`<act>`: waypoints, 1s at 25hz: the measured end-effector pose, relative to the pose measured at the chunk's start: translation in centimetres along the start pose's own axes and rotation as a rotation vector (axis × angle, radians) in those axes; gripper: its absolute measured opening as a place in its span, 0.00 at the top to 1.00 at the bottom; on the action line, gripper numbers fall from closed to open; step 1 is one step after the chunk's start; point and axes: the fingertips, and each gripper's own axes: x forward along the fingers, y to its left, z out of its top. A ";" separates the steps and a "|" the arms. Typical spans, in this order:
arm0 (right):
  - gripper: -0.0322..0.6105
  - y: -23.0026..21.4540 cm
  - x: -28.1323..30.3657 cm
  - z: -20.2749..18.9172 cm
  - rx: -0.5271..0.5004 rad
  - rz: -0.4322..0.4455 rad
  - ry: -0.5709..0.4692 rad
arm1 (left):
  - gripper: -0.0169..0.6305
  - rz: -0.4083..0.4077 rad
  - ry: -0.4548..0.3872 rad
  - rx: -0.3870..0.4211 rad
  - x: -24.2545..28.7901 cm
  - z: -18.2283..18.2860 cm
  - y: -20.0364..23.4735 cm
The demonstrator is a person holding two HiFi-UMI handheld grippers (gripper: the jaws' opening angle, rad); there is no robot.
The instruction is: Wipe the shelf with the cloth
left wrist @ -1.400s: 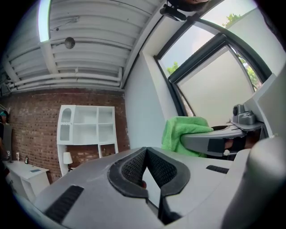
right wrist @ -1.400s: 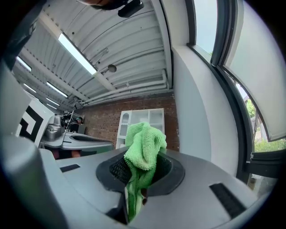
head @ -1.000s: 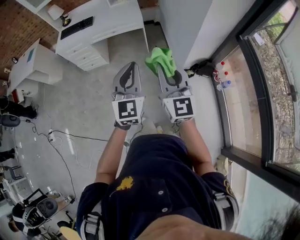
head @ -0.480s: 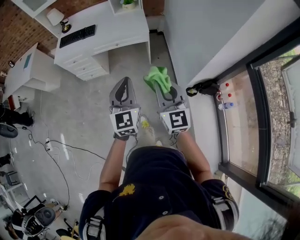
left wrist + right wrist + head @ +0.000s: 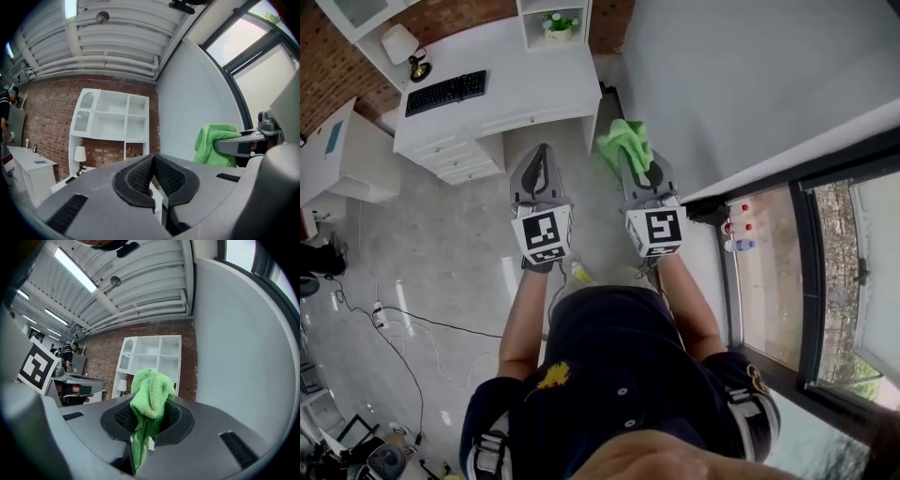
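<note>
Right gripper (image 5: 149, 412) pinches green cloth (image 5: 151, 391); left gripper (image 5: 153, 165) pressed together, empty. Shelf (image 5: 112, 117) closer than a second ago, wiping not started.

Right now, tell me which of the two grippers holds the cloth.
The right gripper: its jaws are shut on the green cloth. The left gripper has its jaws together with nothing between them.

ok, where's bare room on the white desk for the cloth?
Desk: the stretch between the keyboard and the shelf unit is bare. The lamp and keyboard crowd the other end; a potted plant fills the low cubby. The green cloth is clamped in the right hand-held gripper.
</note>
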 end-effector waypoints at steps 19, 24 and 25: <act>0.88 -8.3 24.0 -6.8 0.086 0.074 0.009 | 0.95 0.063 0.129 0.060 21.2 -6.4 6.5; 0.88 -12.6 30.0 -7.6 0.112 0.133 0.033 | 0.95 0.108 0.166 0.060 28.8 -5.5 7.2; 0.88 -13.9 30.7 -8.3 0.124 0.133 0.044 | 0.95 0.119 0.170 0.064 29.9 -5.5 7.0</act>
